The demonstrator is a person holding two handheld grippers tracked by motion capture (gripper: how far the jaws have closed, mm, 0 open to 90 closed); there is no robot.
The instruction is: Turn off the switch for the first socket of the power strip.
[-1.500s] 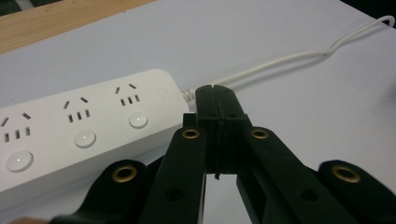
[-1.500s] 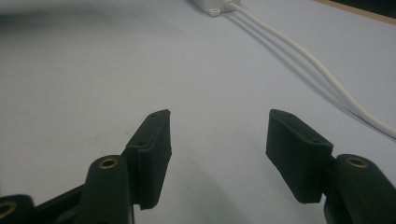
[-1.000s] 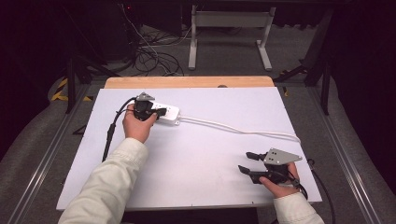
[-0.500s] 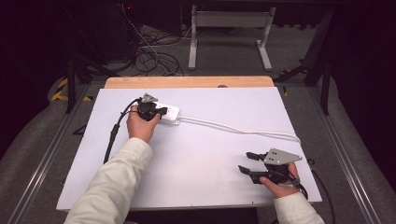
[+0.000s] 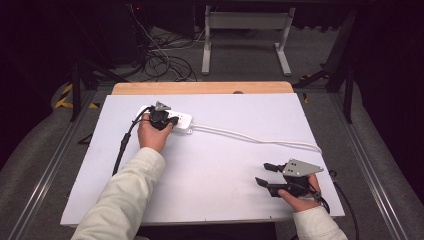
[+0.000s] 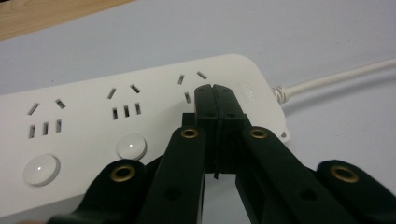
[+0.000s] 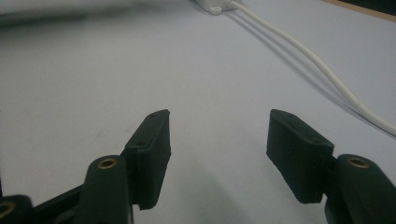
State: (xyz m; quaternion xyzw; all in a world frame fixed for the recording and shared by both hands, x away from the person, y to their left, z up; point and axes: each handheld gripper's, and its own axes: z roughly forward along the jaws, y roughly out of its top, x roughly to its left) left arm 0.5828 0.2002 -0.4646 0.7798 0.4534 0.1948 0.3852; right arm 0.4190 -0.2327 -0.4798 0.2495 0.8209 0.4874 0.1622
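power strip (image 5: 177, 121) at table's (image 5: 225, 170) far left, white cord (image 5: 260, 140) trailing right | left gripper (image 6: 215, 91) jaws pressed together, seemingly touching strip's end socket | right gripper (image 7: 217, 135) jaws apart, near right

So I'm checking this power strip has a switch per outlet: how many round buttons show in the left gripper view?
2: one button below the leftmost outlet group, one button below the middle group. The shut left claw covers the area below the third, so another may be hidden.
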